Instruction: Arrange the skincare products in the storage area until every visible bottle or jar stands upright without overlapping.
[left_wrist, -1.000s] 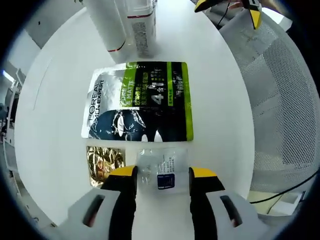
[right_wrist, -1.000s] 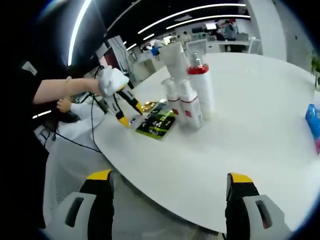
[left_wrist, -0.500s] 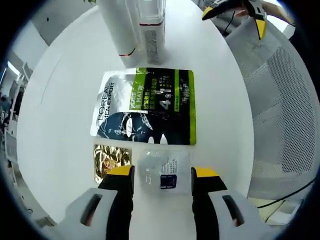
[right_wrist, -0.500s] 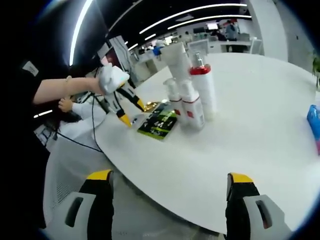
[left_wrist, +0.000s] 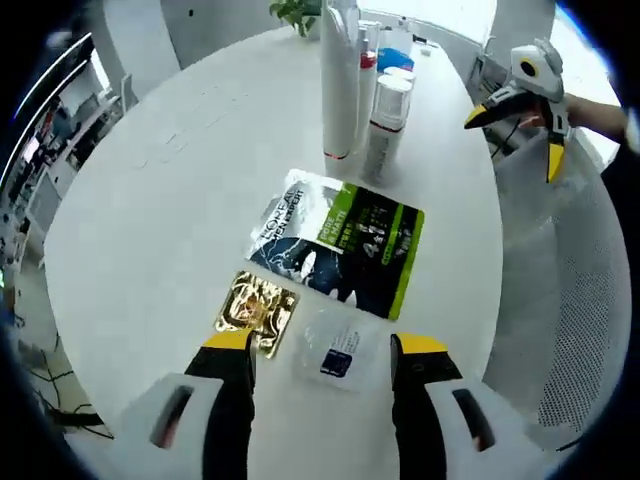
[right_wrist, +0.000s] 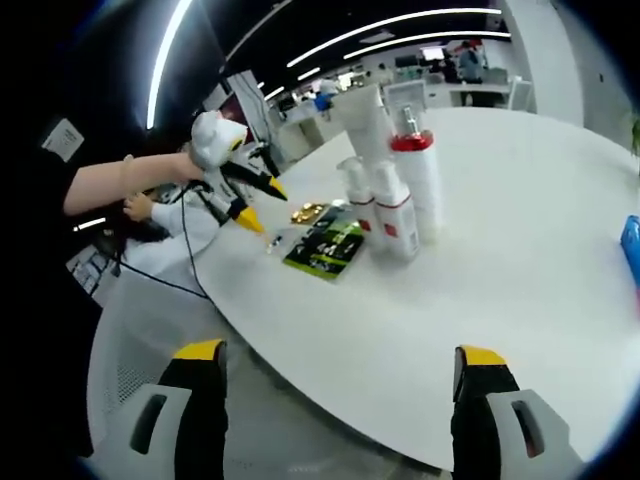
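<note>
On the white table (left_wrist: 150, 200), a cluster of white bottles (left_wrist: 362, 95) with red bands stands upright at the top centre of the left gripper view. Below them lie a black-and-green sachet (left_wrist: 340, 240), a gold packet (left_wrist: 256, 310) and a clear packet (left_wrist: 335, 350), all flat. The left gripper (left_wrist: 325, 345) hangs open above the clear packet; the right gripper (right_wrist: 340, 360) is open over the table edge.

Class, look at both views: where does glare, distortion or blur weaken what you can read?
Left gripper view: fisheye bends the white table; glare whitens the mask sachet near its upper corner. Right gripper view: ceiling light strips blow out; distant office soft; bottles sharp.
</note>
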